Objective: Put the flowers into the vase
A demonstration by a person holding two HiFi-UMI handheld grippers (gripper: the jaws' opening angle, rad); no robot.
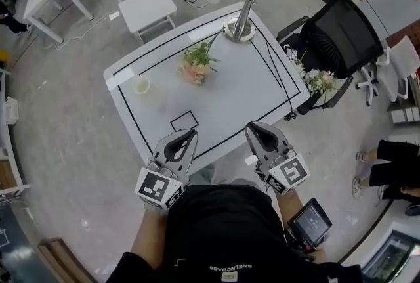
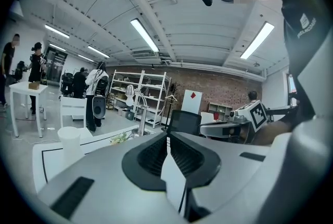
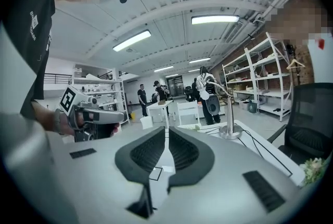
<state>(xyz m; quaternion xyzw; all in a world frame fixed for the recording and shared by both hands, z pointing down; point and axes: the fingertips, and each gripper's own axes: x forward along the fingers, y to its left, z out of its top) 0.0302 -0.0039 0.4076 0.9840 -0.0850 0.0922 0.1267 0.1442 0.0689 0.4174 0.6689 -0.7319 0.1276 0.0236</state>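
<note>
**A:** What do you see from the head view?

**B:** Both my tongs hang over the near edge of the table [image 1: 230, 94]. The left tongs [image 1: 188, 138] and the right tongs [image 1: 255, 132] are closed and empty. The flowers [image 1: 197, 66] lie in the middle of the table, well apart from my tongs. The vase [image 1: 140, 85] stands upright to their left, near them but not touching. I see nothing in it. A second bunch [image 1: 319, 81] lies on the chair [image 1: 341, 39] beside the table.

**A:** Which step is this?

**B:** I judge it is the very start, the reach toward the flowers. Nothing is picked up yet.

**A:** And the left gripper view?

**B:** The jaws of the left tongs [image 2: 167, 137] are together, with nothing between them. Beyond them the vase [image 2: 70, 140] stands at the left, and the flowers [image 2: 122, 138] lie farther away, small. The right tongs [image 2: 226, 128] show at the right.

**A:** The right gripper view?

**B:** The jaws of the right tongs [image 3: 166, 132] also meet, holding nothing. Ahead stands the lamp [image 3: 229, 127], and the left tongs [image 3: 96, 114] are at the left.

**A:** What does the next move need?

**B:** I think one pair must open, come to the stems and close softly, because the stems look thin. The vase looks light, so the other pair may need to steady it.
</note>
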